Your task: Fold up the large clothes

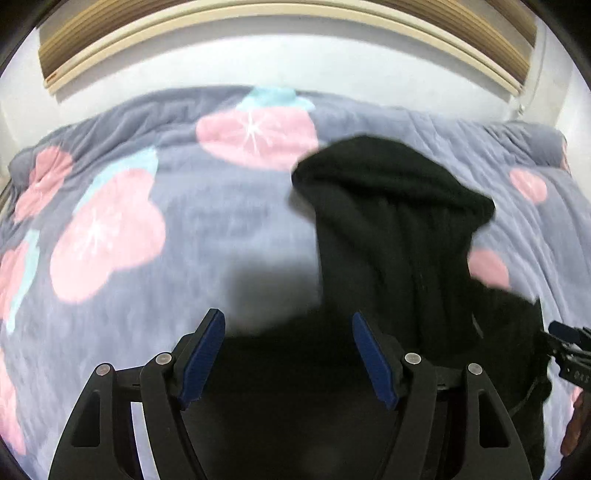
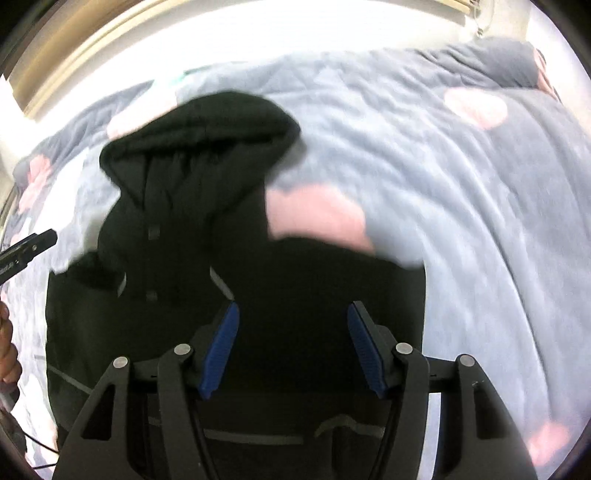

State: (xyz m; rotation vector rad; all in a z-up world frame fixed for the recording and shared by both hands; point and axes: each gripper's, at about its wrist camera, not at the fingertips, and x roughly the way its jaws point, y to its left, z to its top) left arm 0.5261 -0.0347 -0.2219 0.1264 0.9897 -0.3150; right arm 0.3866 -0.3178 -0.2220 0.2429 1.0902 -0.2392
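A black hooded garment (image 1: 399,236) lies on a grey-blue bedspread with pink fruit prints (image 1: 192,221). Its hood points toward the far side of the bed. In the left wrist view my left gripper (image 1: 288,325) is open and empty above the garment's near left part. In the right wrist view the same garment (image 2: 192,177) fills the lower left, and my right gripper (image 2: 291,314) is open and empty over its dark body. The right gripper's tip shows at the left view's right edge (image 1: 565,339); the left gripper's tip shows at the right view's left edge (image 2: 26,251).
The bedspread (image 2: 443,206) stretches wide to the right of the garment. A white wall and a wooden headboard frame (image 1: 295,22) run along the far side of the bed. A hand shows at the right view's left edge (image 2: 7,354).
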